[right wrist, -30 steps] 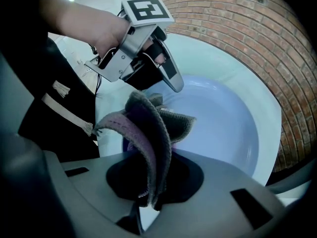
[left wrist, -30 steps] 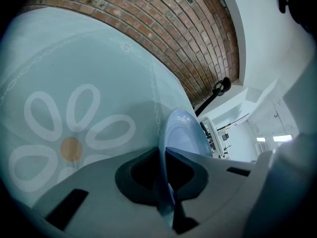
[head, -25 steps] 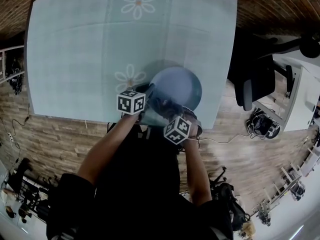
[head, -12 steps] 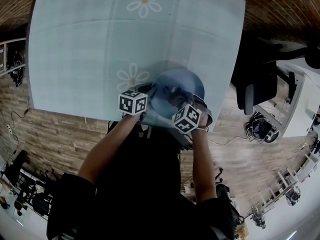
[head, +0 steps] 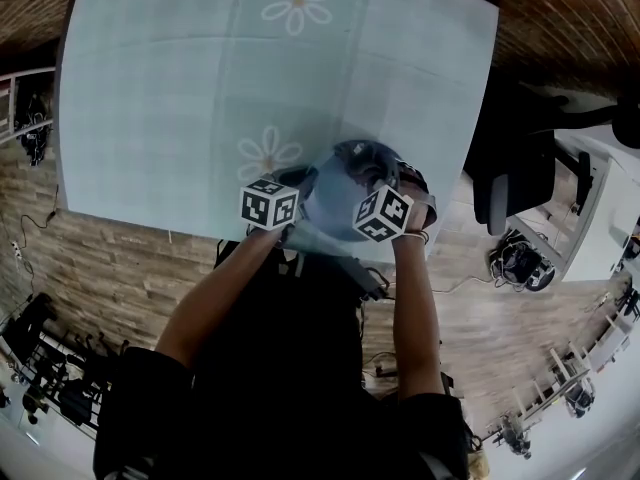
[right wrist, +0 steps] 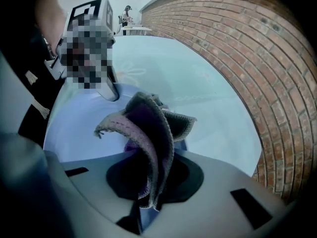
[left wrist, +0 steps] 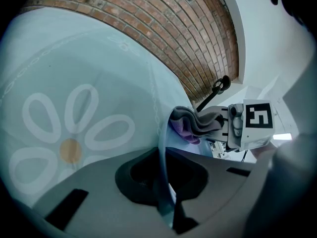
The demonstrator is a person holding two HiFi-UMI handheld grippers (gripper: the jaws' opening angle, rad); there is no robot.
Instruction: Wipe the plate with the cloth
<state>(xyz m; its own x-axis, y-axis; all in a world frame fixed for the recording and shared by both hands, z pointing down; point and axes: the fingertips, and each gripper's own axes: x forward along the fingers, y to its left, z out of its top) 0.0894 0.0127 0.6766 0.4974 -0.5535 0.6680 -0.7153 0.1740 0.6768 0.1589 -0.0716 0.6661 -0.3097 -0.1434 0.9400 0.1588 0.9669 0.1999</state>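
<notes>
Two grippers meet at the near edge of the table [head: 200,88], the largest thing here, under its pale daisy-print covering. We hold the blue plate [head: 330,196] tilted up by that edge, its rim pinched between the jaws of the left gripper [left wrist: 164,180]. The purple-grey cloth [right wrist: 148,133] is bunched against the plate's face, clamped in the right gripper [right wrist: 153,182]. Our worry is that the thin rim hold may twist under wiping pressure, letting the plate slip floorward.
</notes>
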